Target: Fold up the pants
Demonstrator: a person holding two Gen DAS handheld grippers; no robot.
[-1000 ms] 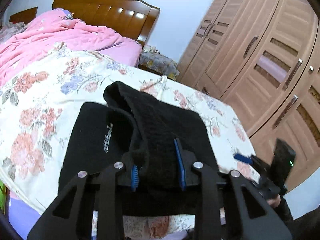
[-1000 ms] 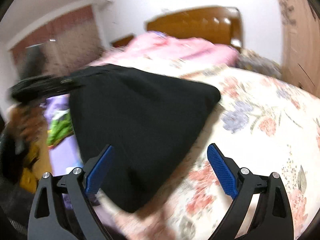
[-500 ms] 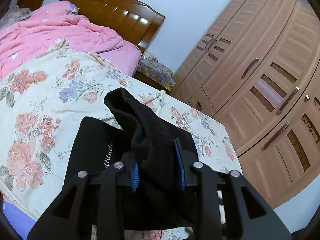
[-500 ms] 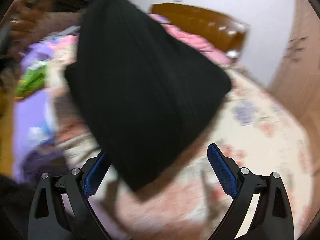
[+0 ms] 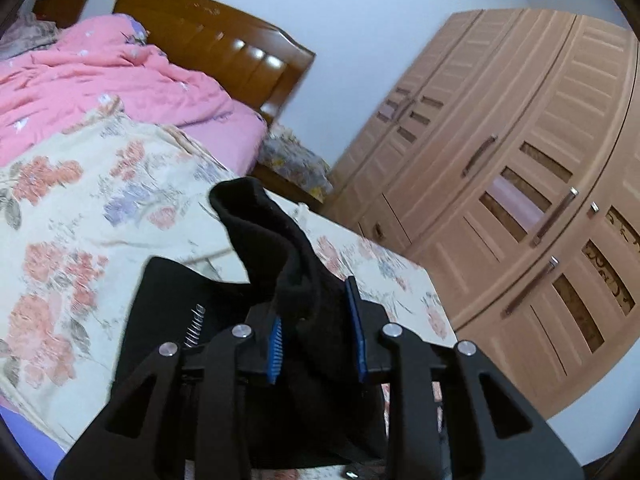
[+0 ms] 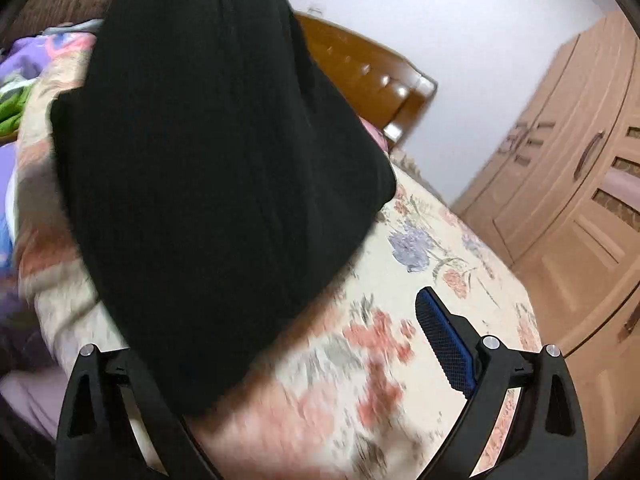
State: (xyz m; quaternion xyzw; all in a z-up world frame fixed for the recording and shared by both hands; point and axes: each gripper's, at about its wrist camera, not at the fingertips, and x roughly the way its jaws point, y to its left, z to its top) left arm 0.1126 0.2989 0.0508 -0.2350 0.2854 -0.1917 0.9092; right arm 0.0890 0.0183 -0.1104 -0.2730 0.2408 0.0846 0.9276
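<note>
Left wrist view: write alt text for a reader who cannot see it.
The left gripper is shut on a bunched fold of black pants, lifting it above a floral bedspread. Behind lie a pink duvet, a wooden headboard and a wardrobe.

Bare floral bedspread [image 6: 436, 280] right of hanging black pants [image 6: 216, 184]; wardrobe [image 5: 520, 216] beyond; pink quilt [image 5: 100, 88] heaped headward

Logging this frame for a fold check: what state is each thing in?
Black fabric pants: bunched, lifted off the bed in the grip.
Left gripper: shut on the pants.
Right gripper: open, holding nothing.
Light wooden wardrobe doors: closed.
Pink quilt: rumpled.
</note>
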